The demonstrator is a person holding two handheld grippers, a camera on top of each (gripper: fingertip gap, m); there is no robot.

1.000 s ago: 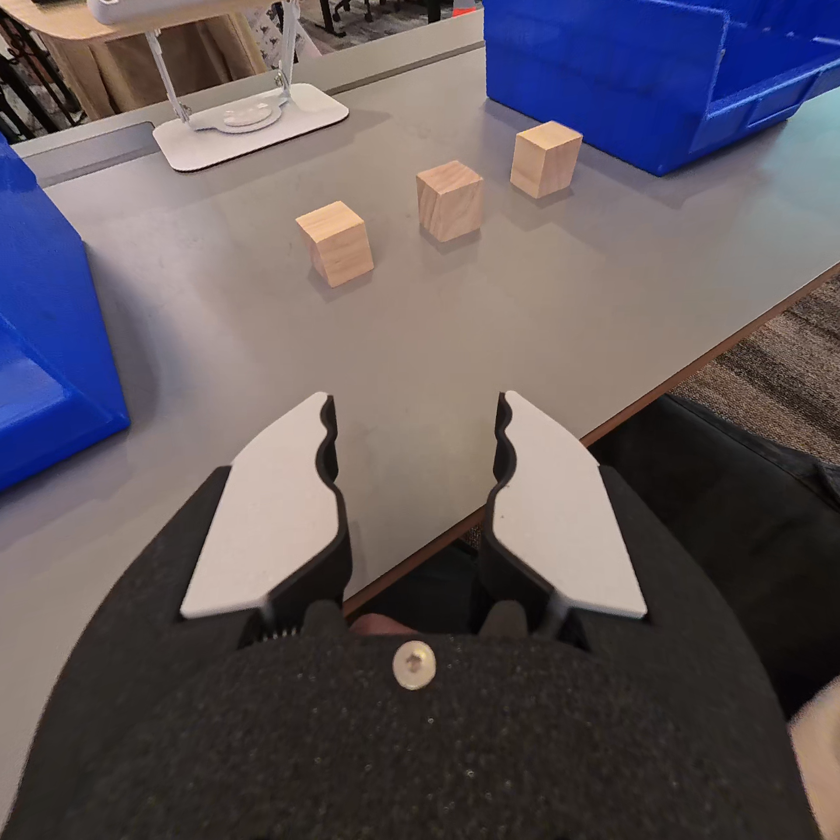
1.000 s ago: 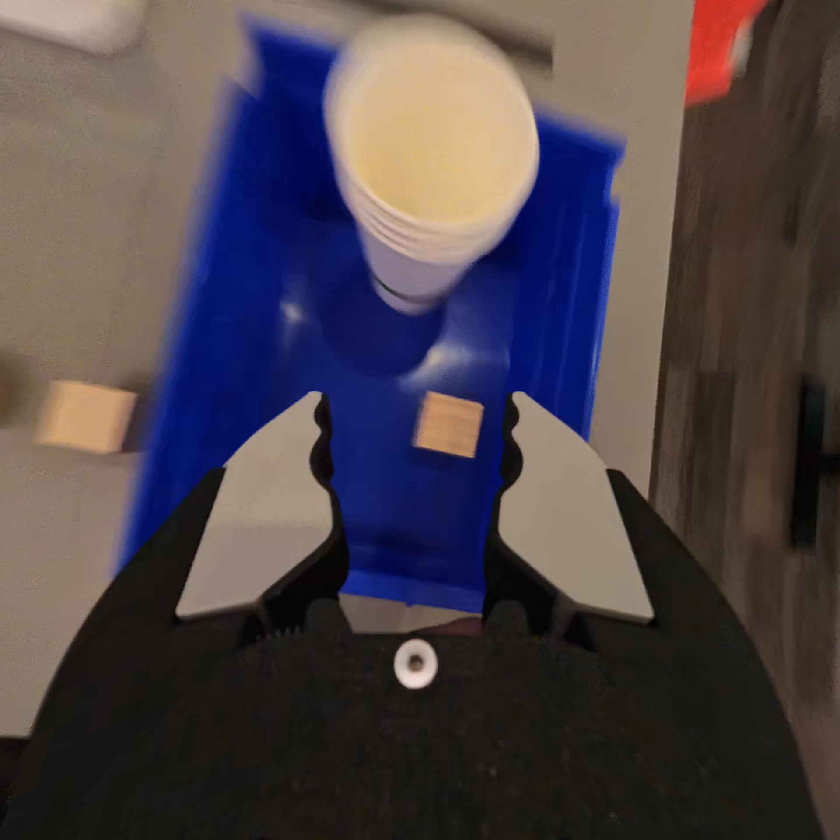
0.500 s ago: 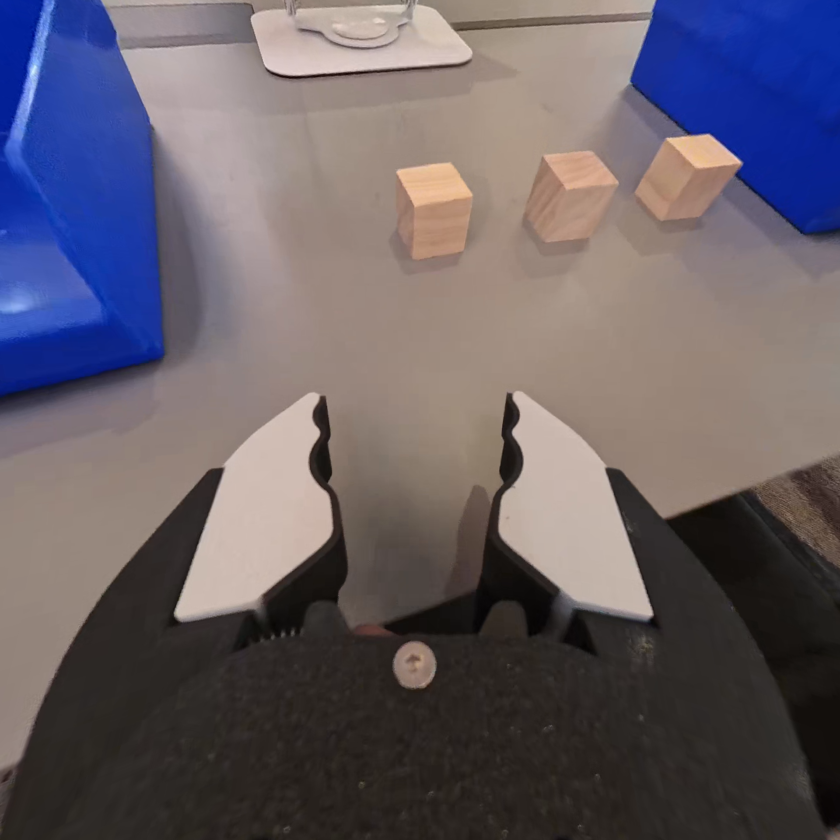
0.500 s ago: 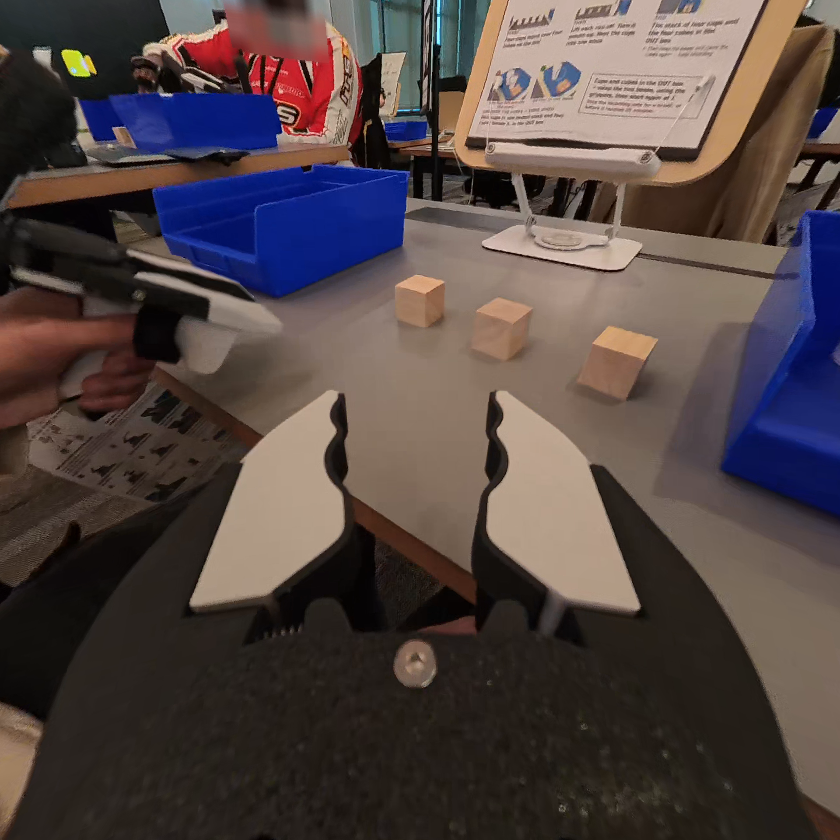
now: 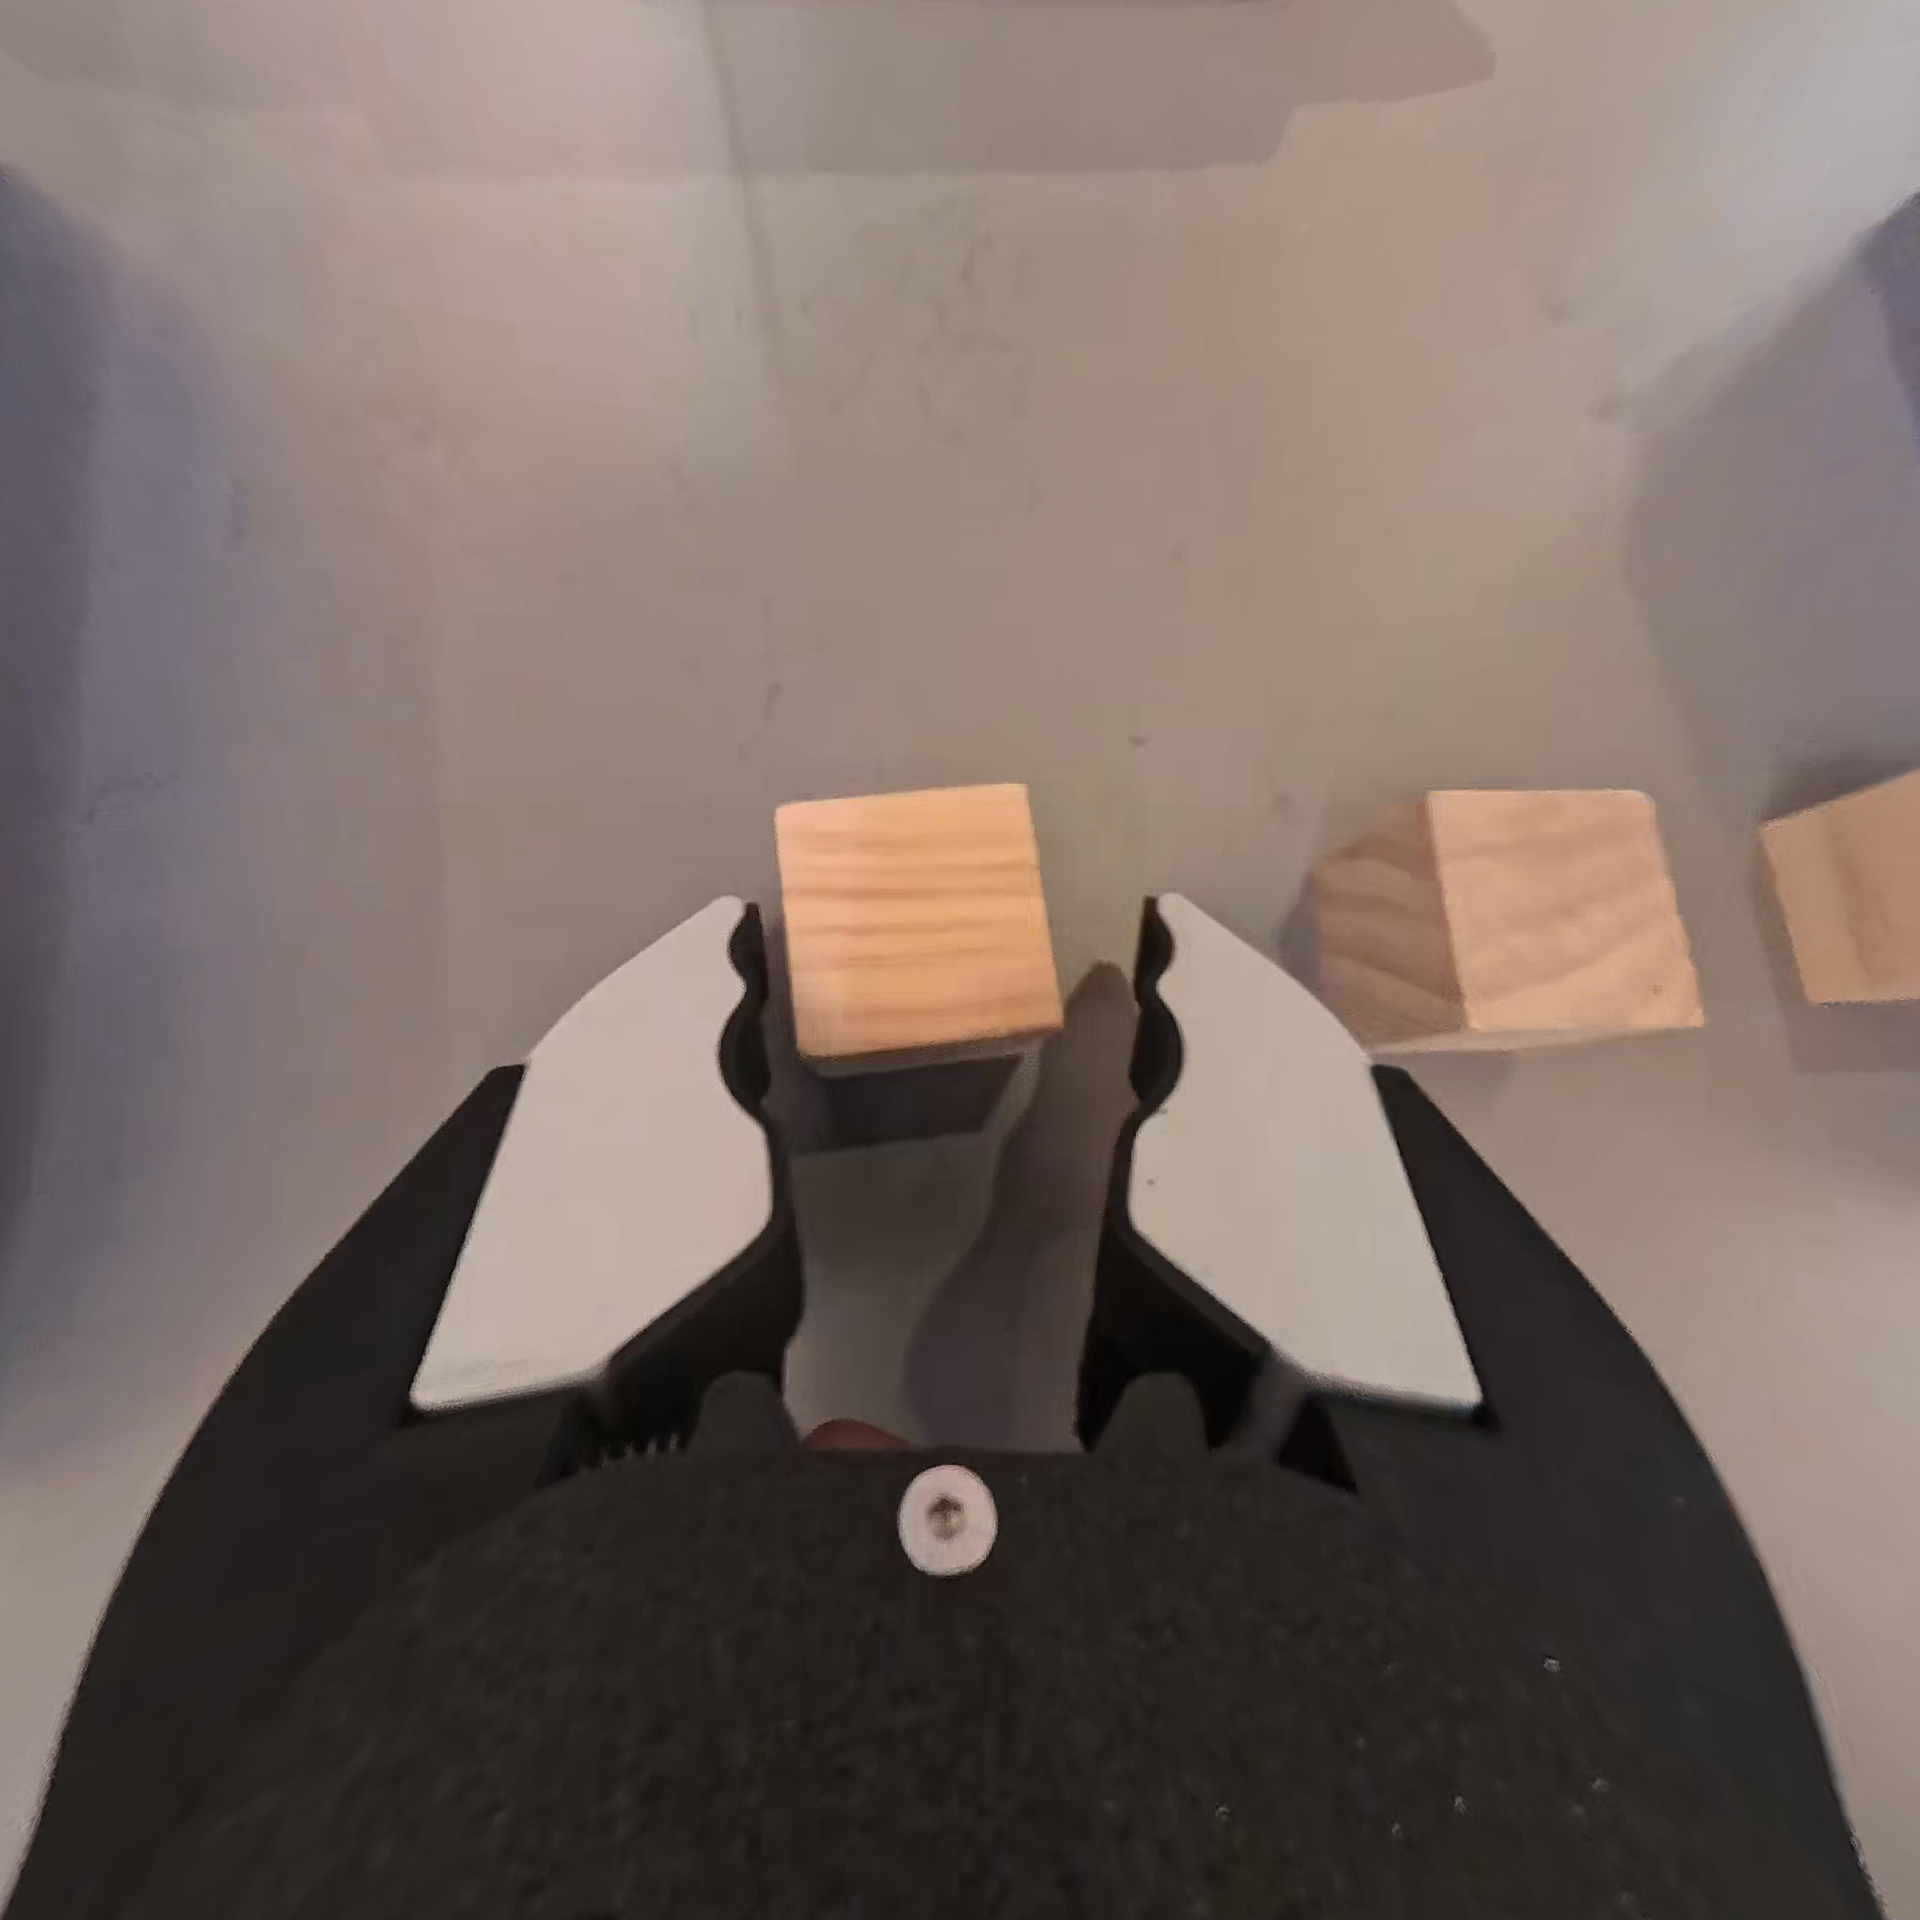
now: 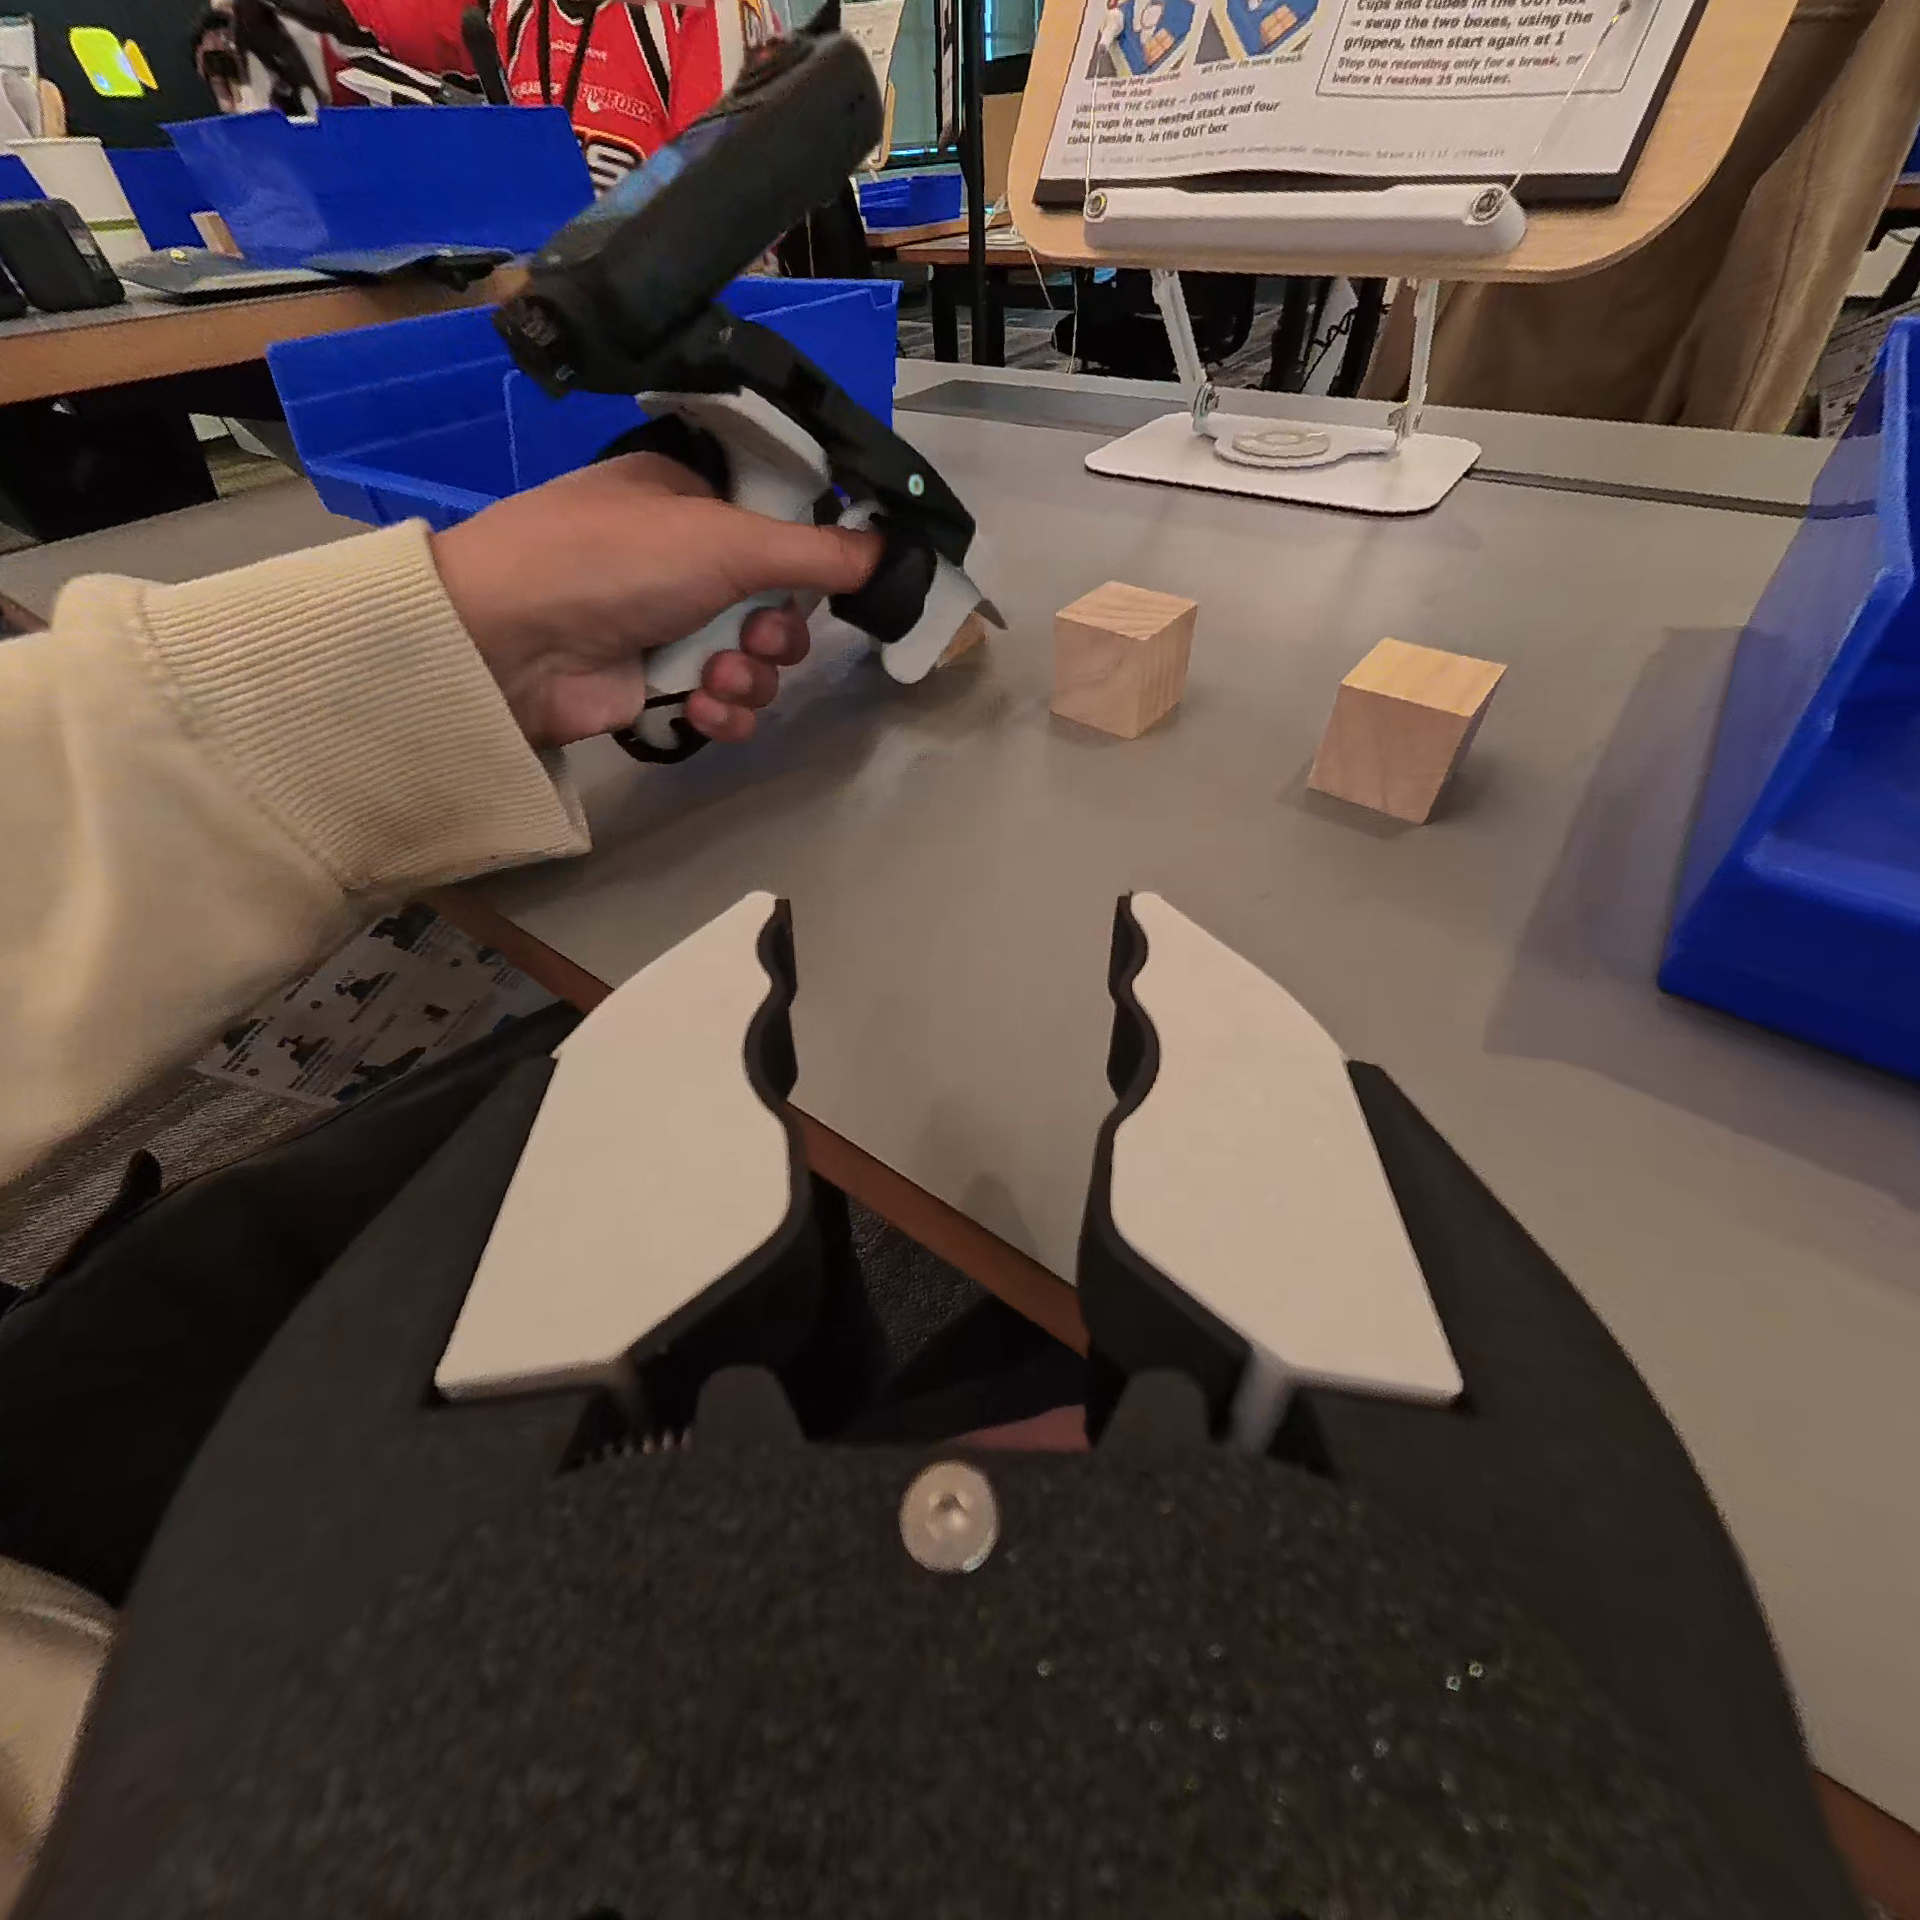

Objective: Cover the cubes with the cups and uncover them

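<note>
Three wooden cubes stand in a row on the grey table [image 6: 1039, 862]. My left gripper [image 5: 945, 914] is open and points down, its fingertips on either side of the left cube [image 5: 914, 925], with a gap on the right side. The middle cube [image 5: 1507, 925] and the right cube [image 5: 1849, 904] lie to its right. In the right wrist view a hand holds the left gripper [image 6: 951, 623] over the left cube [image 6: 964, 642], which is mostly hidden; the middle cube [image 6: 1122, 655] and right cube [image 6: 1403, 727] stand uncovered. My right gripper [image 6: 945, 914] is open and empty above the table's front edge. No cups show.
A blue bin [image 6: 1829, 810] stands at the right of the table and another blue bin [image 6: 468, 416] at the back left. A white stand [image 6: 1283, 457] with an instruction board is behind the cubes. A person sits at a far table.
My left gripper has moved forward and down onto the left cube, which now sits between its fingertips. My right gripper has stayed near the table's front edge.
</note>
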